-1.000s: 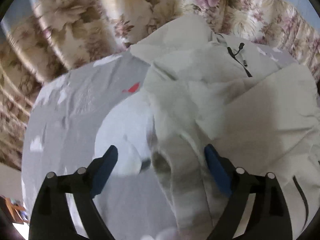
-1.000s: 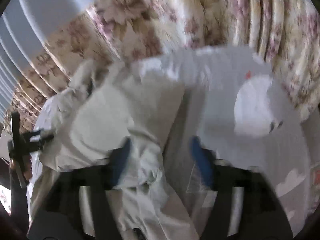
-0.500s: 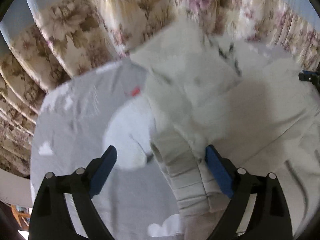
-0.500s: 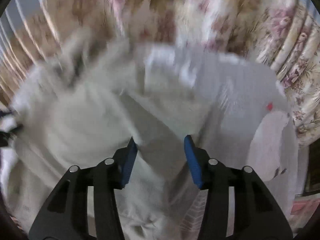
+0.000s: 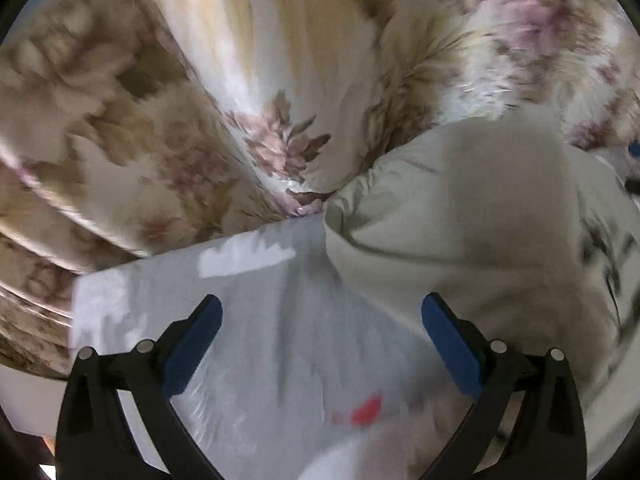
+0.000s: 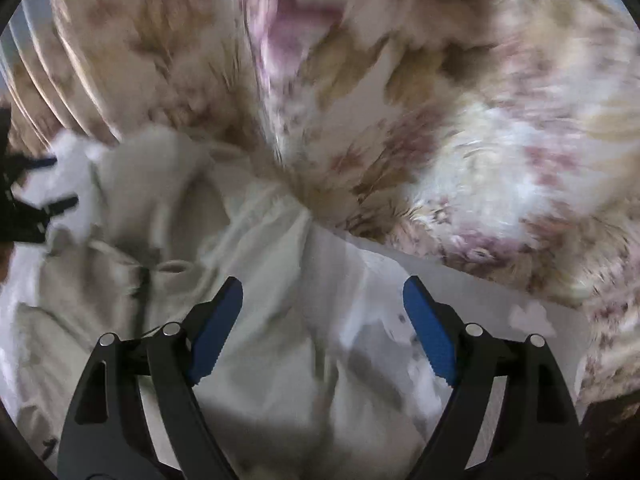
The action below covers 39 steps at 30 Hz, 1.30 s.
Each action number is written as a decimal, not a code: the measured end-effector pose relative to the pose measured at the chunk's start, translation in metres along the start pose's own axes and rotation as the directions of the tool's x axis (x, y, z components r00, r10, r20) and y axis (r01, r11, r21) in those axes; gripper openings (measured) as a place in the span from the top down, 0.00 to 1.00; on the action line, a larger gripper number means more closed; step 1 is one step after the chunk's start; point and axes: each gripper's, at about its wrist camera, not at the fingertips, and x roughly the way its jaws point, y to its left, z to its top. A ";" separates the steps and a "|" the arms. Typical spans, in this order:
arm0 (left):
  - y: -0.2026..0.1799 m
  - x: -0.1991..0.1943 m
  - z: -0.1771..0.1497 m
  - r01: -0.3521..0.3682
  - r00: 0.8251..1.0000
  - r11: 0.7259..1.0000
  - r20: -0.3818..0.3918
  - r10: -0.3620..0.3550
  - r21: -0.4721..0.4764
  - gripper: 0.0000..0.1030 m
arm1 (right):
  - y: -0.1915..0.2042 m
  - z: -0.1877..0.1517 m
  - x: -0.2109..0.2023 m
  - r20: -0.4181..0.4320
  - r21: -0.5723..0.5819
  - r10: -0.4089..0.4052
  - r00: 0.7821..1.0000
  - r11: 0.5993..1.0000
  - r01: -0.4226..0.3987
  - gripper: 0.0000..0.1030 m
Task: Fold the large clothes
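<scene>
Both grippers are opening with nothing pinched: the left gripper (image 5: 320,344) hangs over bare grey bedsheet (image 5: 248,320), the right gripper (image 6: 322,328) over the pale hooded jacket (image 6: 256,264), probably reaching for fresh hold points. That jacket lies crumpled at the bed's far edge against floral curtains (image 5: 256,80).

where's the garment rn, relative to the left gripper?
Left wrist view: the pale garment is heaped on the grey sheet right of the opening left gripper, against the floral curtain.
</scene>
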 end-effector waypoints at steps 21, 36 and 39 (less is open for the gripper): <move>-0.023 -0.049 0.054 0.175 0.979 0.984 0.107 -0.173 -0.011 0.87 | -0.004 0.010 -0.052 0.149 0.063 0.236 0.960 0.967 -0.247 0.98; -0.085 -0.156 -0.167 0.165 0.967 0.969 0.165 -0.196 0.185 0.72 | -0.001 -0.233 -0.145 0.241 0.143 0.194 0.951 0.962 -0.232 0.99; -0.081 -0.130 -0.203 0.143 0.983 0.977 0.089 -0.158 0.158 0.46 | -0.022 -0.261 -0.135 0.194 0.242 0.130 0.972 0.954 -0.176 0.96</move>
